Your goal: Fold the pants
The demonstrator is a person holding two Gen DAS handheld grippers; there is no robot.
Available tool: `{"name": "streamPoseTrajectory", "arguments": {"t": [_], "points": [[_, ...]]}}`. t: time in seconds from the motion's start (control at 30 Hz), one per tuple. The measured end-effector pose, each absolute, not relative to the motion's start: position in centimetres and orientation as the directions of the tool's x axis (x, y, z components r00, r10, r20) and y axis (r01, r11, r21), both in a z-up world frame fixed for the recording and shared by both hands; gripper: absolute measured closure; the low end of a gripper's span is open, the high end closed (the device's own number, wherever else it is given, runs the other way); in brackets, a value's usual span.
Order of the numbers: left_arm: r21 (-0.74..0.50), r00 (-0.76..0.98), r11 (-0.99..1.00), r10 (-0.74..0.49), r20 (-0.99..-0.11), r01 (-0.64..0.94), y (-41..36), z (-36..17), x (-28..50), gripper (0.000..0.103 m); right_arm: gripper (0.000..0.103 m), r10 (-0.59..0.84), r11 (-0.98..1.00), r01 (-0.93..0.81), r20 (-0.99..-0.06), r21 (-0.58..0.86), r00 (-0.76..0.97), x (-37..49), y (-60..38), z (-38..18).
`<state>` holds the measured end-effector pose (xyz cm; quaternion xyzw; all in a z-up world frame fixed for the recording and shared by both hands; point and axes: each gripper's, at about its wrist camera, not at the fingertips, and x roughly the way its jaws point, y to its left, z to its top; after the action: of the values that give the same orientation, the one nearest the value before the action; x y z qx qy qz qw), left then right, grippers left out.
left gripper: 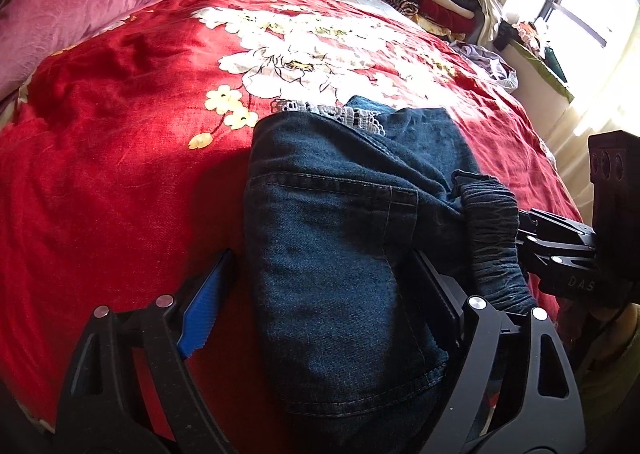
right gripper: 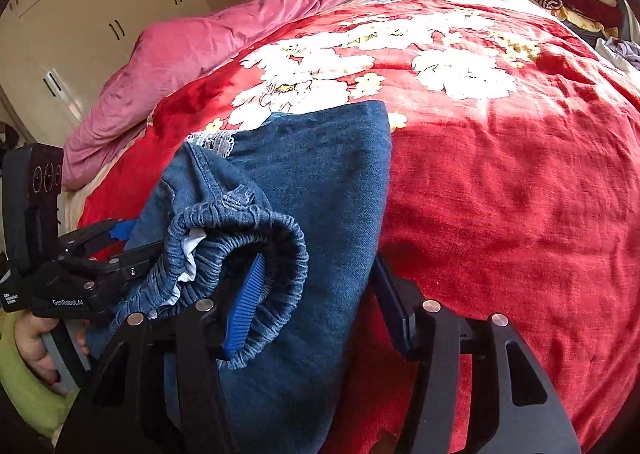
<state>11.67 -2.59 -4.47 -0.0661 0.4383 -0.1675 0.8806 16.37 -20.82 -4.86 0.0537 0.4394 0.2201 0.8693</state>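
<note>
**Visitor:** Where are the pants (left gripper: pixel 340 254) at present?

**Bystander:** On the red floral blanket (left gripper: pixel 120 133), near its front edge, folded into a thick bundle. The lace trim (left gripper: pixel 332 113) at the bundle's far end points toward the white flower print. The elastic waistband (right gripper: pixel 256 246) lies at the near end.

**Visitor:** State of the grippers?

**Bystander:** Left gripper (left gripper: pixel 320 286): jaws wide apart, straddling the bundle. The blue pad (left gripper: pixel 200 310) stands clear of the denim on the blanket side; no clamping is visible. Right gripper (right gripper: pixel 316 294): jaws partly apart. One blue pad (right gripper: pixel 248 306) sits inside the waistband loop; the other jaw stands off on the blanket side of the bundle. I see no pinch there, so I judge it unclamped.

**Visitor:** Handling properties?

**Bystander:** Soft denim, moderately heavy in stacked layers, and limp; it should sag if lifted at a single point. The cloth is not slippery and not fragile. The gathered waistband is thick and ribbed, likely the firmest hold. Recommended: one grip on the waistband, one on the folded edge beside it, so the layers stay together.
</note>
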Motion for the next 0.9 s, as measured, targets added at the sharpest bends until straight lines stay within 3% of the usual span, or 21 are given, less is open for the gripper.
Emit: {"name": "streamPoseTrajectory", "arguments": {"t": [0.23,0.3,0.33,0.4,0.5,0.9], "points": [[-0.271,0.550,0.934,-0.357,-0.755,0.234,-2.7,-4.7,12.4,0.025,0.050,0.457,0.884,-0.358,-0.723,0.302,0.518,16.9,-20.4,-5.2],[-0.277,0.549,0.933,-0.358,-0.755,0.228,-2.6,-4.7,12.4,0.025,0.060,0.469,0.876,-0.371,-0.717,0.307,0.515,16.8,-20.3,-5.1],[-0.275,0.548,0.934,-0.357,-0.756,0.229,-2.7,-4.7,12.4,0.027,0.062,0.471,0.875,-0.376,-0.715,0.305,0.516,16.6,-20.2,-5.1],[-0.280,0.544,0.929,-0.368,-0.754,0.240,-3.0,-4.5,12.2,0.040,0.072,0.475,0.872,-0.386,-0.709,0.300,0.522,16.3,-19.8,-4.9],[-0.261,0.545,0.932,-0.360,-0.757,0.253,-3.6,-4.0,11.7,0.052,0.077,0.470,0.873,-0.403,-0.698,0.276,0.540,15.6,-19.2,-4.4],[-0.281,0.558,0.928,-0.372,-0.741,0.246,-3.5,-1.9,11.7,0.060,0.080,0.471,0.867,-0.449,-0.649,0.216,0.598,14.4,-18.3,-1.2]]}}
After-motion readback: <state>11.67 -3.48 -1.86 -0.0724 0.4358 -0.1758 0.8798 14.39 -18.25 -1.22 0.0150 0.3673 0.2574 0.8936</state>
